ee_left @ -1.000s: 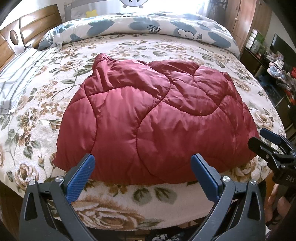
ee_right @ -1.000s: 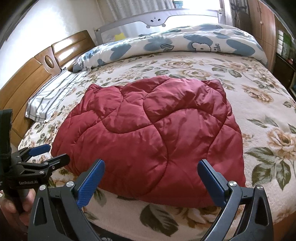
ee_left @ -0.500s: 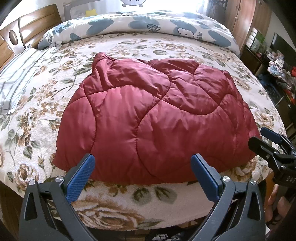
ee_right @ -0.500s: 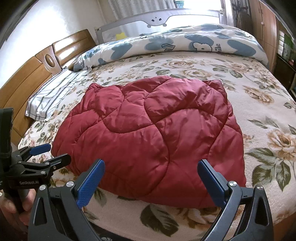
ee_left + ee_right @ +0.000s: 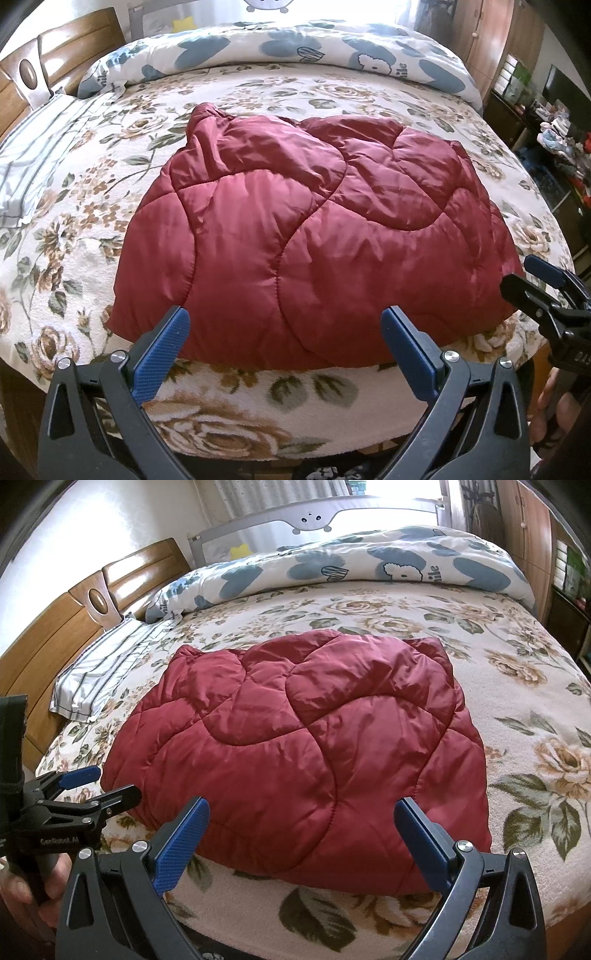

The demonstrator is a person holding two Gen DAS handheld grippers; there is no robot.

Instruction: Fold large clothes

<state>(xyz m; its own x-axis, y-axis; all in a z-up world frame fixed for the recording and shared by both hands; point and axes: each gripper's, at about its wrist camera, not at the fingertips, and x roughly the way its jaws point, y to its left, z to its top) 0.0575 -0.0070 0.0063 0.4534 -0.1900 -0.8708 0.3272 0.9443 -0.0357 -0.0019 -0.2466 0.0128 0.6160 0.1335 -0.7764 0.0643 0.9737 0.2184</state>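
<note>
A glossy dark-red quilted padded jacket (image 5: 310,236) lies folded into a broad, puffy bundle on the cream floral-print bedspread (image 5: 229,398), near the bed's front edge. The left gripper (image 5: 286,332), black-framed with blue ribbed finger pads, hovers just short of the bundle's near hem with its jaws spread wide and nothing between them. The right gripper (image 5: 301,821), built the same way, hangs over the near edge further along, likewise wide apart and holding nothing. In the right wrist view the left gripper also shows at the left margin, gripped by a hand (image 5: 35,880). Beyond the jacket, a white duvet with blue flower shapes (image 5: 369,565) lies rolled across the far side. A grey-striped pillow (image 5: 99,672) rests against the brown wooden headboard (image 5: 55,627); whether the jacket's sleeves are tucked underneath is hard to tell.
</note>
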